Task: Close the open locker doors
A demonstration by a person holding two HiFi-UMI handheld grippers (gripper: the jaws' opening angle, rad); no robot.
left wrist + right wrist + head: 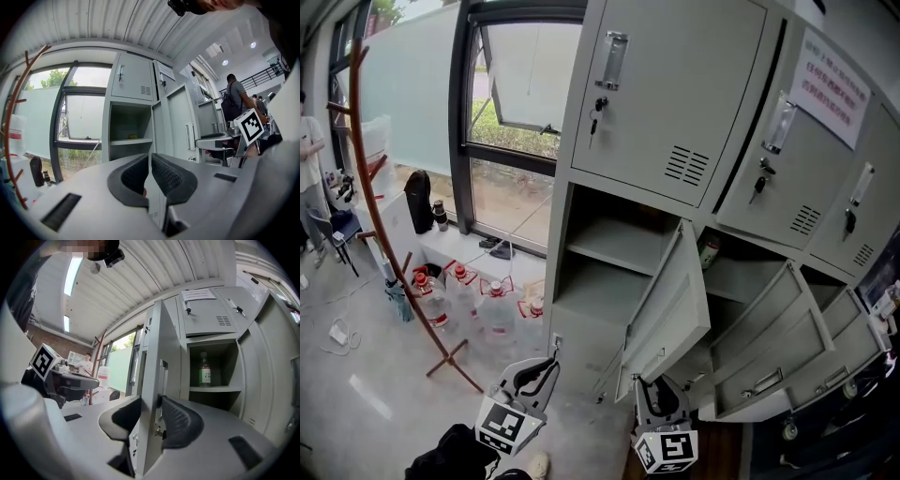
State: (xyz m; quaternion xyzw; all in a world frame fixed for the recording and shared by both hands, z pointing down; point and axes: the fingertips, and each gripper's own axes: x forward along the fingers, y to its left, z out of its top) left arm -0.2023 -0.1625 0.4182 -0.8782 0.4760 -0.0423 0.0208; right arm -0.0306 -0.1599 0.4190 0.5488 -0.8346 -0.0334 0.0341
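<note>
Grey metal locker door (670,309) stands swung out from the lower-left bay (565,281); my right gripper (149,411) clamps its free edge. Bare shelf (614,251) behind it, more open doors (769,328) just right, farthest cut off. Left gripper (150,159) jaws nearly together, empty.

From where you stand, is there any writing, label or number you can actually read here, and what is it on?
Nothing here can be read clearly.
Notice on an upper locker door: red characters, too blurred to read.
Bottle on a shelf: green label with white letters, too small to read.
Jugs on the floor: red labels, unreadable.
Marker cubes: black-and-white patterns, no words.
</note>
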